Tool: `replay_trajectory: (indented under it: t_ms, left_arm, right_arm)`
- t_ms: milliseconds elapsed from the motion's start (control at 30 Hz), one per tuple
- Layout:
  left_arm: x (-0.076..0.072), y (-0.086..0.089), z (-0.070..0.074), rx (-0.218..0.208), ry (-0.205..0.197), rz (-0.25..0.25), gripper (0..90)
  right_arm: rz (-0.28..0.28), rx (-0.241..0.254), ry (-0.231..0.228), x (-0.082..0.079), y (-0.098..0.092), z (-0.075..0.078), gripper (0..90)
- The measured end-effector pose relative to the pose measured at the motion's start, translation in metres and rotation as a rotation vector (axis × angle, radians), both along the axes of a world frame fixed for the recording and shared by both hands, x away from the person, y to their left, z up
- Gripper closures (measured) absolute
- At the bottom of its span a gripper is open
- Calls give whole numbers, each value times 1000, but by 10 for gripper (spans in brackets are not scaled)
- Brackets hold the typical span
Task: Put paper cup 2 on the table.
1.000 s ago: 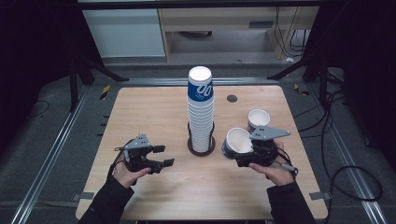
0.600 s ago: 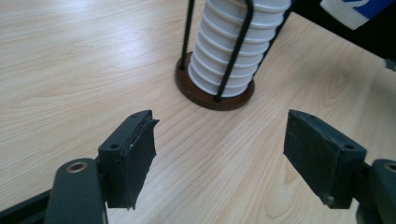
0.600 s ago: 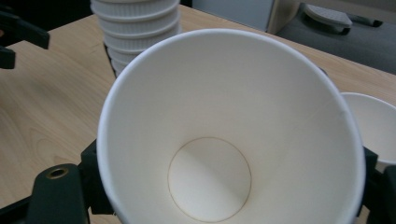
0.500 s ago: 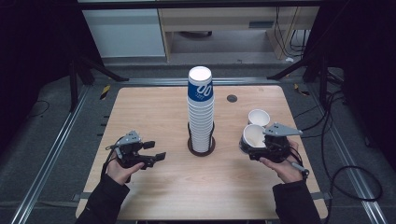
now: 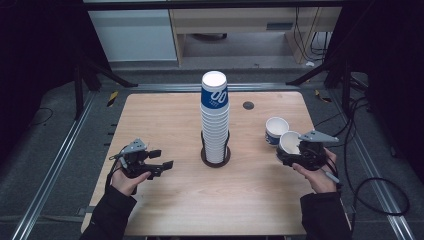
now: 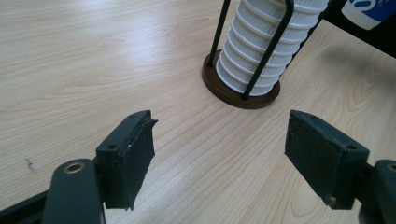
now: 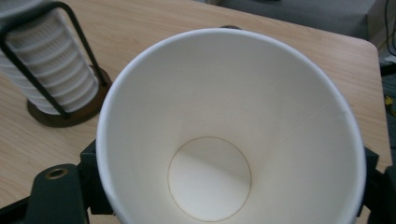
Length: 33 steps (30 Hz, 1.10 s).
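Jaws of the right gripper (image 5: 295,150) clenched a white paper cup (image 5: 290,143) near another cup (image 5: 275,130). The left gripper (image 5: 162,159) was released, its jaws having just widened with nothing between them.

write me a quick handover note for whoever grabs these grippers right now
Right gripper: shut on a paper cup, mouth up, low over the table's right side.
Left gripper: open, nothing between the jaws, which have just been opening; near the left front of the table.
Cup stack: upside down in its wire holder at the table's middle.
Done: one cup stands upright on the right.
Left: probably set the held cup down beside it, then pull the next from the stack.
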<state>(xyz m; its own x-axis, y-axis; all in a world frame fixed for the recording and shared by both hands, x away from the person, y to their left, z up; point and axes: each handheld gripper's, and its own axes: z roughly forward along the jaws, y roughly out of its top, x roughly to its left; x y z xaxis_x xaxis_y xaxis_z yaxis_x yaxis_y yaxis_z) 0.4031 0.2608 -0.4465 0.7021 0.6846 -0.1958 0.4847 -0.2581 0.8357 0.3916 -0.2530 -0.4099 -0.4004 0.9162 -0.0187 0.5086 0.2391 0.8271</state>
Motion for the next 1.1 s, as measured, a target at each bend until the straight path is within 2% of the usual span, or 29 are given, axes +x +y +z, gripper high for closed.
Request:
replay_trajectory:
  t_ms: [100,300,400,567,733,900,1100]
  left_arm:
    - [0,1,0,3,1,2,232]
    - [-1,2,-1,7,-1,2,232]
    - [-1,2,-1,10,-1,3,232]
    - [-1,1,-2,18,3,3,231]
    - [-1,1,-3,24,3,5,231]
    - [0,1,-3,28,3,7,230]
    - [0,1,-4,34,6,5,230]
  right_arm:
    - [-17,-14,30,3,-4,-5,188]
    - [-63,-41,52,7,-13,-11,188]
    - [-72,-36,64,7,-16,-13,188]
    - [-31,-38,78,5,-11,-16,186]
    - [7,-62,101,7,0,-26,185]
    - [23,-85,131,11,7,-38,185]
    - [19,-74,157,15,7,-46,183]
